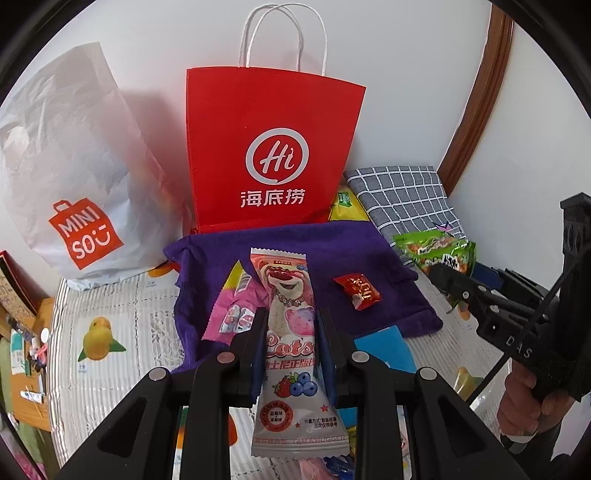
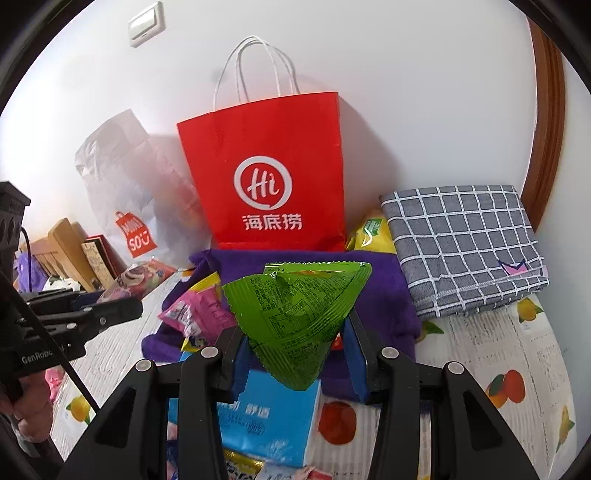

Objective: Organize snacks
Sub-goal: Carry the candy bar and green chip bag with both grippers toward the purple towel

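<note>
The left tongs (image 1: 290, 328) are clenched on a long glossy Lotso bear snack packet (image 1: 291, 343) with crimped ends, held upright over the purple towel (image 1: 369, 254). The right tongs (image 2: 295, 332) grasp a crinkled green foil snack pouch (image 2: 295, 314), triangular and printed with small text, raised in front of the red paper Haidilao bag (image 2: 266, 177).

Only the left wrist view shows the small red wrapped candy (image 1: 357, 291) lying on the towel to the right of the bear packet, and the white Miniso bag (image 1: 74, 177) in full, wrinkled and leaning against the wall. It also shows the right tongs from the side, with the green pouch's patterned front.

Only the right wrist view shows the light blue carton (image 2: 273, 413) under the pouch, the wall switch (image 2: 146, 24), and the whole folded grey checked cloth (image 2: 465, 247), soft-napped with a small purple crown tag. A yellow packet (image 2: 369, 230) sits between that cloth and the red bag.

Both views show a pink crimped packet (image 1: 231, 314) on the fuzzy towel, and the ribbed fruit-print cover (image 2: 498, 350) of the desk beneath. The red bag is stiff, flat-sided, with twisted white cord handles.
</note>
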